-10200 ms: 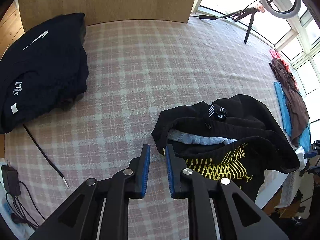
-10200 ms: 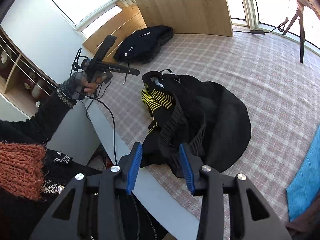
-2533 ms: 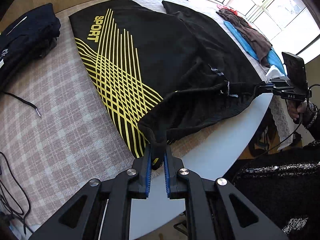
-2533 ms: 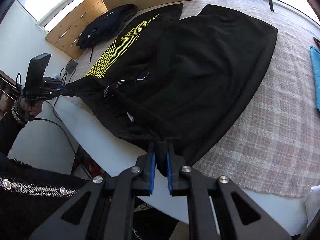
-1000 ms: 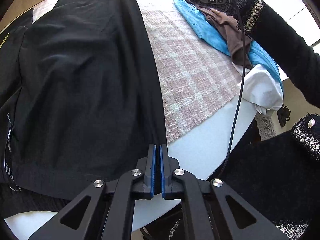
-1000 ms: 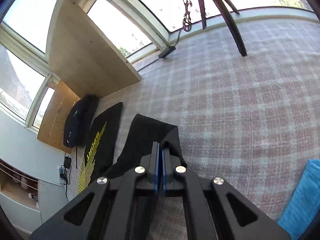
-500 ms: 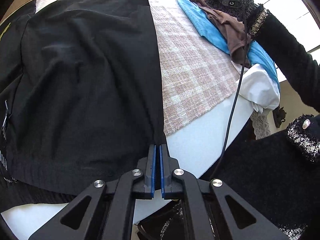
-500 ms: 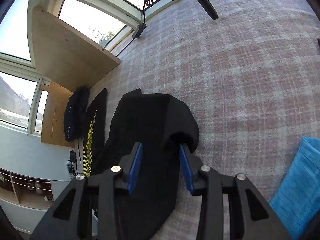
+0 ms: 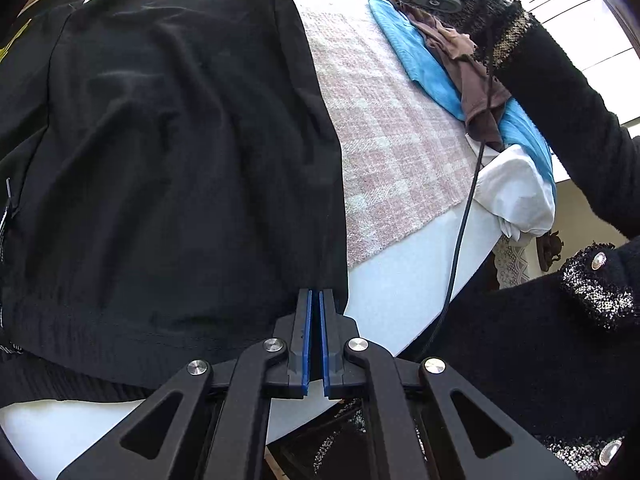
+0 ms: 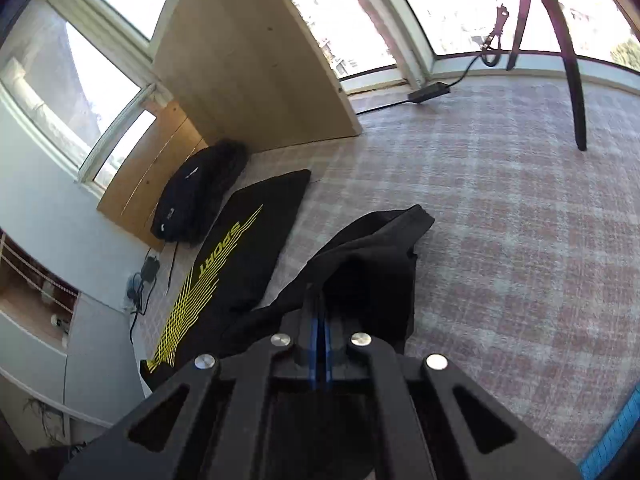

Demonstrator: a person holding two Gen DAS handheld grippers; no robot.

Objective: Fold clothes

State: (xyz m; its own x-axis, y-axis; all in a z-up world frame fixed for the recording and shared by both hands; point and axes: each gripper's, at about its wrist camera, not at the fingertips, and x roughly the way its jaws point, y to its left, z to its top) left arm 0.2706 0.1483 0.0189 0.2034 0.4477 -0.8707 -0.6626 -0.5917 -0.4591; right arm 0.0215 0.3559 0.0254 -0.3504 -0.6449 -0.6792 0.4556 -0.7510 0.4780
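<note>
Now the left tongs [image 9: 314, 300] are pinched on the near hem of the black shorts [image 9: 180, 140], spread on the checked surface [image 9: 392, 148]. The right tongs [image 10: 320, 320] pinch a far, lifted leg end. Keep both grips tight and the edge straight while folding.

Bright daylight through blown-out windows [image 10: 360, 8], strong fisheye bending, dark vignetted corners.

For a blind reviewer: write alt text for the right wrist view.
The right gripper, its jaws shut, pinches a lifted fold of the black garment above a pink plaid tablecloth. The garment's yellow SPORT print lies flat to the left, beside a dark folded pile against a wooden board.
</note>
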